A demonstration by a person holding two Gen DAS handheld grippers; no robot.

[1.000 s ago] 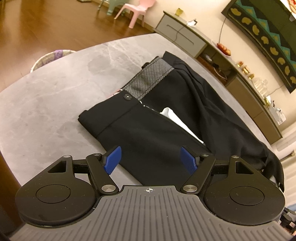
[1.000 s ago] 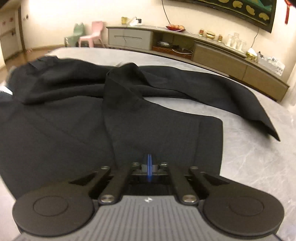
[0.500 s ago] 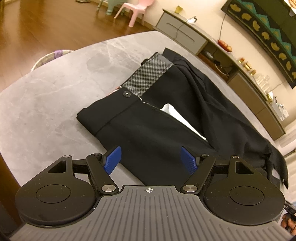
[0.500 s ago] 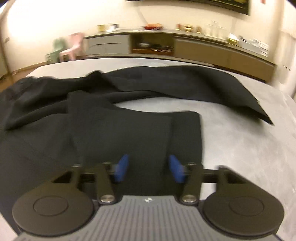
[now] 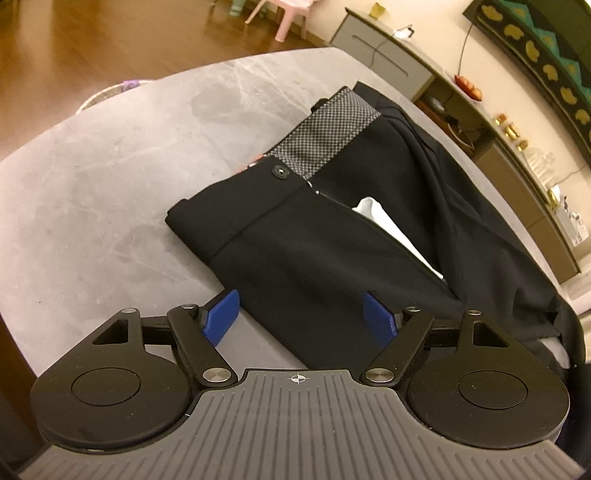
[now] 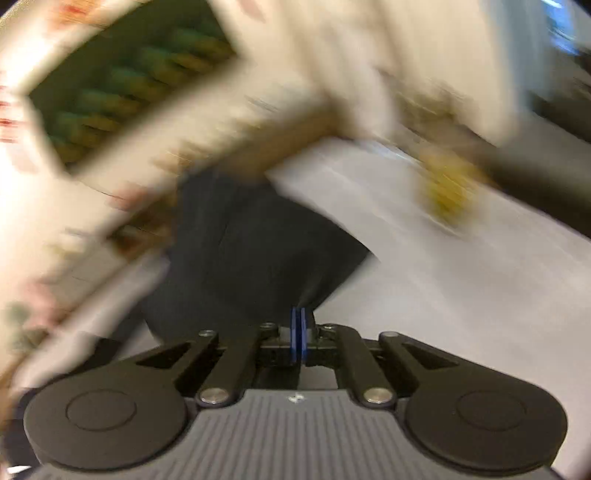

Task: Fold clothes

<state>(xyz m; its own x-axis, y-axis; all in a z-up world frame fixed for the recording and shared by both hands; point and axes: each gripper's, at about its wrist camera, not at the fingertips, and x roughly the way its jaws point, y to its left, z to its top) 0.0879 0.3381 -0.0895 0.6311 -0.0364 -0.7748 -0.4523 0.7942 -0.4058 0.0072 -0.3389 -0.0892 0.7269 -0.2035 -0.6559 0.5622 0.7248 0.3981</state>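
Note:
Black trousers (image 5: 314,240) lie on the grey marble table (image 5: 110,184), with a grey patterned waistband (image 5: 325,136), a button and a white pocket lining (image 5: 388,221) showing. My left gripper (image 5: 301,301) hovers over the trousers' near edge. Its jaws are opening, the cloth lies below them and the blue pads touch nothing. In the blurred right wrist view, my right gripper (image 6: 298,314) has its jaws closing, and the pads pinch an end of the black cloth (image 6: 251,251), which hangs up off the table (image 6: 443,295).
A woven basket (image 5: 110,90) stands on the floor past the table's left edge. A long sideboard (image 5: 480,122) runs along the far wall and a pink chair (image 5: 284,14) stands beyond. A blurred yellow thing (image 6: 447,192) shows at the right.
The right gripper opened over the trouser end, shut on it again, then swung fast and rolled, pulling the cloth along. The left gripper stayed in place, its jaws slightly wider.

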